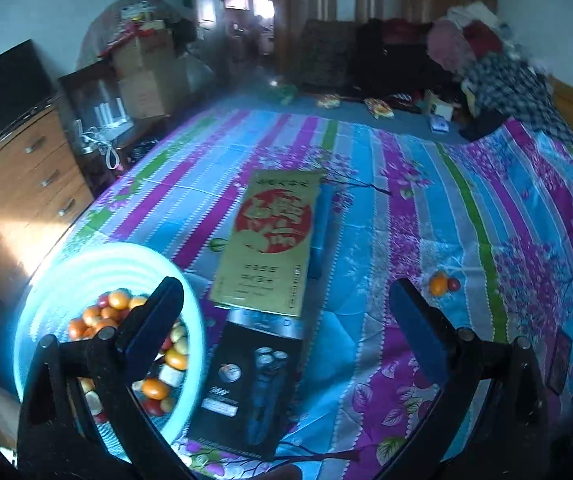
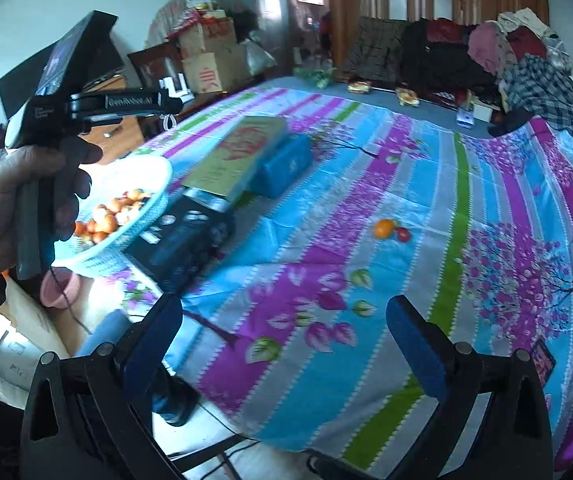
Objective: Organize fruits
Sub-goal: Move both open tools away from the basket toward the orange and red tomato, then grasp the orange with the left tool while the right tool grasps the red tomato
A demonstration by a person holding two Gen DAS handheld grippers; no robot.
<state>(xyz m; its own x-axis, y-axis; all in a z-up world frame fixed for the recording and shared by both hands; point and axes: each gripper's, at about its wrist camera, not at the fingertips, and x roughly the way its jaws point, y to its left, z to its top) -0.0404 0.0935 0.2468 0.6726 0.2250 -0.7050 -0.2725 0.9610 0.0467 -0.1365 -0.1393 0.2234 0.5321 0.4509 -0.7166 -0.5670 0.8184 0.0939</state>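
Lying together on the striped bed cover [image 2: 366, 184], a small orange fruit [image 2: 384, 228] and a red one [image 2: 404, 234] stay apart from the white basket [image 1: 86, 268] of fruits, both tools [image 1: 286, 320] [image 2: 284, 334] released, only the right view showing the hand [image 2: 10, 204].

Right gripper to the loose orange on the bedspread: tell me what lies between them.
Nothing: in the right wrist view only bare patterned bedspread lies between the open right gripper and the orange.

Right tool [image 2: 284, 344] gapes above bedspread [image 2: 326, 240]; orange [image 2: 383, 228] touches red fruit [image 2: 403, 234].
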